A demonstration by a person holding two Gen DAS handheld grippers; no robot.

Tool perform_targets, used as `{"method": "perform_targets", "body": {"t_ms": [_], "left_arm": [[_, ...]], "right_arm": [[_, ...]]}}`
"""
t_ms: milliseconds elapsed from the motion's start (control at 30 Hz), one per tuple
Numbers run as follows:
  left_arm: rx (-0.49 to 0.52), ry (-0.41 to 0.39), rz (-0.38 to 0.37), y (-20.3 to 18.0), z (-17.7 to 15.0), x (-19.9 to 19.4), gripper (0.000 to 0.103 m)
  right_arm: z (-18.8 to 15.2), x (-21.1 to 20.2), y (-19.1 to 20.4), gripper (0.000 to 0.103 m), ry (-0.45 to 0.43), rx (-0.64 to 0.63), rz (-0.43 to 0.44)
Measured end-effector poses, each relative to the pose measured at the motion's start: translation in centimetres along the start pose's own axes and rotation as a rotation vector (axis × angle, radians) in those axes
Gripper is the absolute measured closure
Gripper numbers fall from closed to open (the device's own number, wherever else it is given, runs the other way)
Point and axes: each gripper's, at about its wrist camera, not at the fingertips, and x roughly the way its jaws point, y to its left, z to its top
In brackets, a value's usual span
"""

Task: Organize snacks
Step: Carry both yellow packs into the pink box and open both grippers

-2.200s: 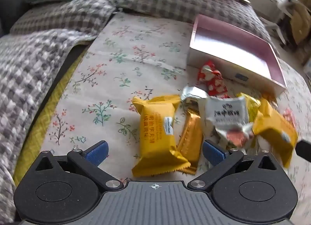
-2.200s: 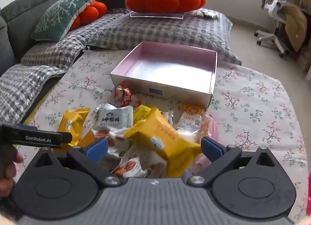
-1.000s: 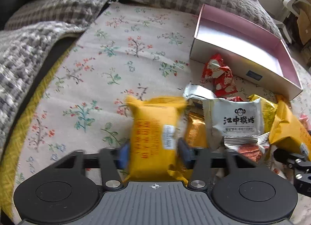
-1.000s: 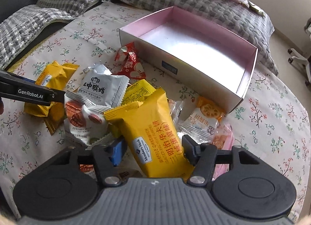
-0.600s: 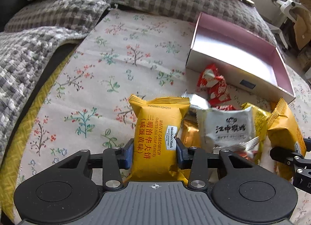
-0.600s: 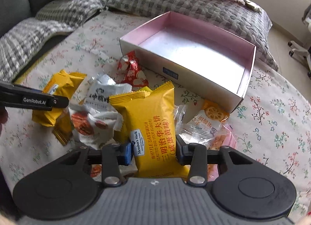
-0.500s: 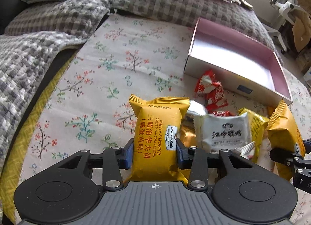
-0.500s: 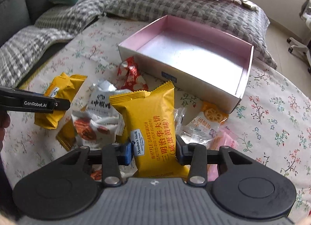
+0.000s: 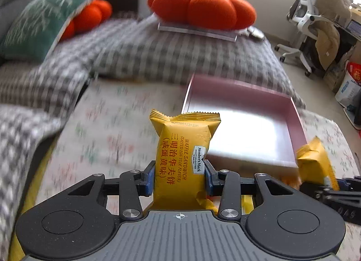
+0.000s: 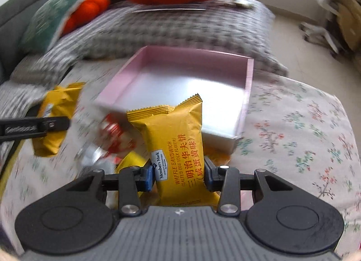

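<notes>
Both grippers have lifted and swung toward the box since half a second ago, each carrying its packet clear of the pile, and the background is now motion-blurred in both views. Left gripper [image 9: 179,176] has its jaws closed down on the lower part of a yellow foil waffle-sandwich packet with red lettering [image 9: 183,155], held upright with its crimped end up, well off the cloth. Right gripper [image 10: 179,176] likewise has its jaws pinched on a second yellow waffle-sandwich packet [image 10: 174,146], upright but leaning a little right. Gripping low on the packets leaves the bulk sticking forward, which I judge suits dropping them into the box without the fingers fouling the walls. From the left wrist the right-hand packet shows at the right edge [image 9: 314,164], just beside the box's near right corner. Shallow square pink cardboard box with silvery floor [image 10: 248,85] sits ahead of both grippers on the floral-print cloth [image 10: 304,125]; what shows of its floor is bare, nothing in it that I can see, though the near strip is hidden by the packets. Remaining snacks lie loose in a pile in front of the box's near wall: a red-and-white wrapped sweet [image 10: 112,130], blurred, plus other wrappers too smeared to name. Beyond the box: grey checked blanket [image 9: 158,58], orange pumpkin-shaped cushion [image 9: 203,6], green patterned pillow [image 9: 38,26], white office chair [image 9: 304,12]. Step judged: mid-carry, release over box next; sorting barely started.
</notes>
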Motion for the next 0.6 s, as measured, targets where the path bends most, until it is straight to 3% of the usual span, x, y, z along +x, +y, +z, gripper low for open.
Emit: {"method": "perform_targets", "body": {"t_ms": [100, 267, 433, 600], "left_arm": [[0.023, -0.035, -0.016, -0.7, 2.0, 1.3, 0.065], [0.088, -0.066, -0.061, -2.4, 5.2, 4.0, 0.065], [0.088, -0.025, -0.138, -2.9, 6.5, 7.7, 0.064], [0.103, 0.002, -0.140, -3.3, 6.4, 10.7, 0.064]], "right_arm": [[1.9, 0.6, -2.0, 0.065, -0.014, 0.119, -0.019], [4.8, 2.1, -3.5, 0.065, -0.030, 0.207, -0.040], [6.3, 4.2, -4.4, 0.065, -0.041, 0.282, -0.021], [6.3, 7.8, -4.3, 0.065, 0.000, 0.320, -0.018]]}}
